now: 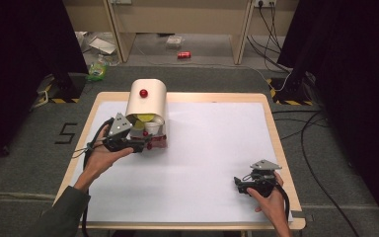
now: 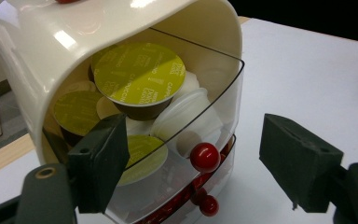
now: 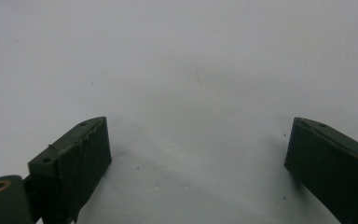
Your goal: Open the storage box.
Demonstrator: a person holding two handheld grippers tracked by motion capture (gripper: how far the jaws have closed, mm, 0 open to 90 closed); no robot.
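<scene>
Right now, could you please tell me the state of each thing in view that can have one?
Capsule dispenser: upright on the table, clear upper drawer pulled open, capsules inside.
Red knob: between the left gripper's jaws, not touched.
Left gripper: open, at the drawer.
Right gripper: open, nothing between its jaws, over the white sheet.

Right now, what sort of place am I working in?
Probably a lab or recording workspace, not a home: a table covered with white sheet, black curtains on both sides, loose cables on grey carpet, and hazard-striped tape on stand feet.
</scene>
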